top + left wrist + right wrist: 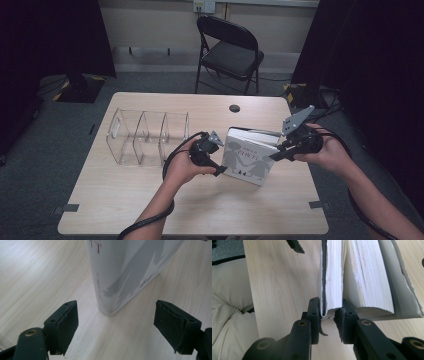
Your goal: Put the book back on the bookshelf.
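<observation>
The book (250, 156) is held upright on the table (125, 200), its front pages pinched by the right gripper (331, 313). The left gripper (116, 322) is spread wide, empty, near the spine. Placement in the clear organizer (147, 137) is judged outstanding.

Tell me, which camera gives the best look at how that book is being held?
The right gripper view: the right gripper is shut on the front cover and a sheaf of pages of the book. The high view shows the whole book standing on the table. The left gripper view shows its lower spine corner, untouched, ahead of the open left gripper.
</observation>
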A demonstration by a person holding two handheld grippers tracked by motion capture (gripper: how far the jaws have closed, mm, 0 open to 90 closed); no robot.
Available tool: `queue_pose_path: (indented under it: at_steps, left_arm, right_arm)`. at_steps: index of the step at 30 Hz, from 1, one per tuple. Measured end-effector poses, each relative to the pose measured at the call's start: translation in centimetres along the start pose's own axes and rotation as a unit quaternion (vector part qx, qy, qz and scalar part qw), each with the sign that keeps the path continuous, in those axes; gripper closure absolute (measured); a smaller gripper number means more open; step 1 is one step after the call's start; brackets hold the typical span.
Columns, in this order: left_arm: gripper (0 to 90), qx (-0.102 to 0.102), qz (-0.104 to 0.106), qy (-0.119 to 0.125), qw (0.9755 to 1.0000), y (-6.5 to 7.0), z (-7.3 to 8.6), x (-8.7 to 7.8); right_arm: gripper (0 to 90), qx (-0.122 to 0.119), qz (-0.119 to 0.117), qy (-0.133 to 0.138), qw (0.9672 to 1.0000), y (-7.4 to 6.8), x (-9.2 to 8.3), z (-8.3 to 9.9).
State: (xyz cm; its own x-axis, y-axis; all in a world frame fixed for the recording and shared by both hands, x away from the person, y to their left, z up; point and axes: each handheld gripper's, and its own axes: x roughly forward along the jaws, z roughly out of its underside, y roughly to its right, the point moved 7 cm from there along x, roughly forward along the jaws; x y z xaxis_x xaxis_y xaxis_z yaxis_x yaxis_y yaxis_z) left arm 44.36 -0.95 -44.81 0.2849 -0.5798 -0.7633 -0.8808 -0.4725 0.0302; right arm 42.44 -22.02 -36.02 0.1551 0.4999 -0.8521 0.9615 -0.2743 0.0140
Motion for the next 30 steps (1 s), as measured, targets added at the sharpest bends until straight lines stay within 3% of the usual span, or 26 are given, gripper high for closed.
queue_pose_path:
  at_steps: [11, 19, 25, 30]
  left_arm:
    - [19.3, 0.019, 0.014, 0.009, 0.9997, 0.2, -2.4, 0.5]
    - [19.3, 0.030, 0.012, 0.011, 0.9994, 0.1, -3.5, 1.0]
    - [20.7, 0.037, 0.026, 0.030, 0.9986, 0.6, -4.5, 1.1]
    - [22.4, 0.052, 0.011, 0.017, 0.9984, 0.7, -4.5, 1.1]
  right_arm:
    - [73.6, 0.002, 0.001, 0.001, 1.0000, 0.1, -0.1, 0.1]
    - [72.6, -0.005, 0.002, -0.001, 1.0000, 0.2, -0.2, 0.0]
    - [70.4, -0.009, 0.008, 0.003, 0.9999, 0.3, -0.2, 0.1]
    - [69.8, -0.004, 0.008, 0.009, 0.9999, 0.4, -0.2, 0.2]
